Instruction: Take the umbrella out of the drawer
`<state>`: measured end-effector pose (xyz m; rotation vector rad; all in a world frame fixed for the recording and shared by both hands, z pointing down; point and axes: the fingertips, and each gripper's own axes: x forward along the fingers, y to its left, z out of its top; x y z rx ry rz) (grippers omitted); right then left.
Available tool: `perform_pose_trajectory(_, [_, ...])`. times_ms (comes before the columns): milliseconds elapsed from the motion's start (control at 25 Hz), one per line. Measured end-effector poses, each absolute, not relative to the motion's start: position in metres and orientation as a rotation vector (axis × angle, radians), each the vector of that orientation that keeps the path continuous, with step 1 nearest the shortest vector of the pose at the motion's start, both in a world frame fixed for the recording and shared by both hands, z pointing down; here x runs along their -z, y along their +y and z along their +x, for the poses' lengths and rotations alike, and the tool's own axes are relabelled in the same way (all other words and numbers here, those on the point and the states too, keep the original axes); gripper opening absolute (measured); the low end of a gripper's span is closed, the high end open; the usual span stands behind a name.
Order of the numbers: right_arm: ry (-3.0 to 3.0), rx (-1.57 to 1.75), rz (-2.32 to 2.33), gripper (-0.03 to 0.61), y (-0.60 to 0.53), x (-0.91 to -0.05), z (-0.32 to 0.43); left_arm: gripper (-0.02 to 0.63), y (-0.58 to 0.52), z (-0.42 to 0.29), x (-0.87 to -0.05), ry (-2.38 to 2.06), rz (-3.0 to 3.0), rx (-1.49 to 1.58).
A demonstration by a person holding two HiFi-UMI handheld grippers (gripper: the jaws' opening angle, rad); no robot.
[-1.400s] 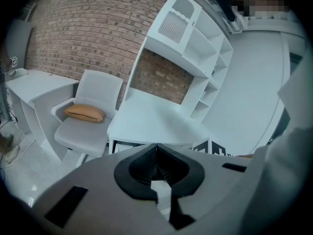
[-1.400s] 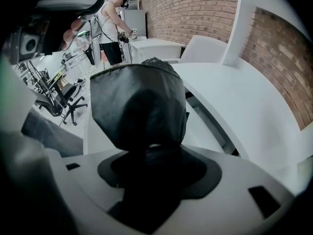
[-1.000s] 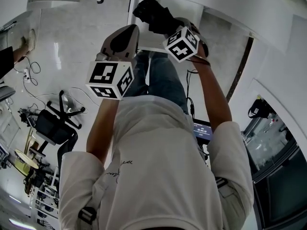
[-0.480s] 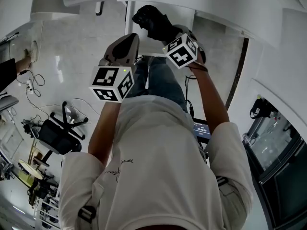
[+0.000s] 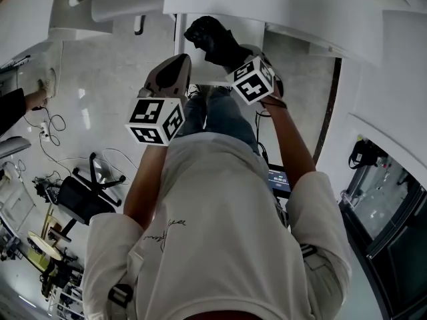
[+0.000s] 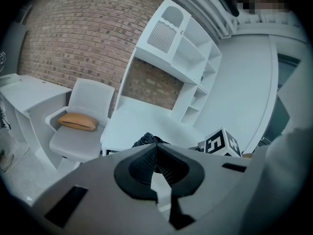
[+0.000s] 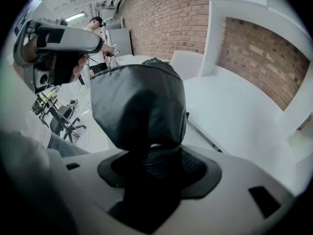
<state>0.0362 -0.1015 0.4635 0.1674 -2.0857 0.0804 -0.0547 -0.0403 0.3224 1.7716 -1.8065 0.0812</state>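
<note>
Right gripper [image 7: 152,151]: clenched on the umbrella [image 7: 139,102], which rises straight up out of its jaws.
Left gripper [image 6: 156,146]: jaws pressed together with nothing between them; it is held just beside the right gripper, on its left.
Umbrella: black, folded inside its sleeve, held in the air at the front edge of the counter [image 6: 146,121]; only the lower end is caught in the jaws.
Counter: white and long, running along a brick wall [image 6: 73,38].
Room: pale glossy floor [image 5: 100,92] with a black office chair [image 5: 80,192] and cables on it; another person [image 7: 95,21] stands far back.
Shelf unit [image 6: 181,43]: white, standing on the counter against the wall, with open compartments; what is in them is too small to tell.
White chair [image 6: 80,131]: at the counter's end, with an orange cushion [image 6: 78,122] lying on its seat.
Hard to tell: the drawer; no view shows clearly which white panel under the counter it is.
</note>
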Motion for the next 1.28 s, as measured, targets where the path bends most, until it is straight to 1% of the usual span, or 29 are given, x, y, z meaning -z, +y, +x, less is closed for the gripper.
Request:
perform_pose_trajectory(440, [-2.164,-0.198,0.233,0.244,-0.103,-0.429,0.056,0.017,-0.041,-0.044,-0.305,-1.810,1.824,-0.085])
perform_pose_trajectory(1280, [-2.244,-0.176,0.305,0.244,-0.097,-0.374,0.056,0.017,-0.042,-0.058,-0.271,-1.798,1.941,-0.007])
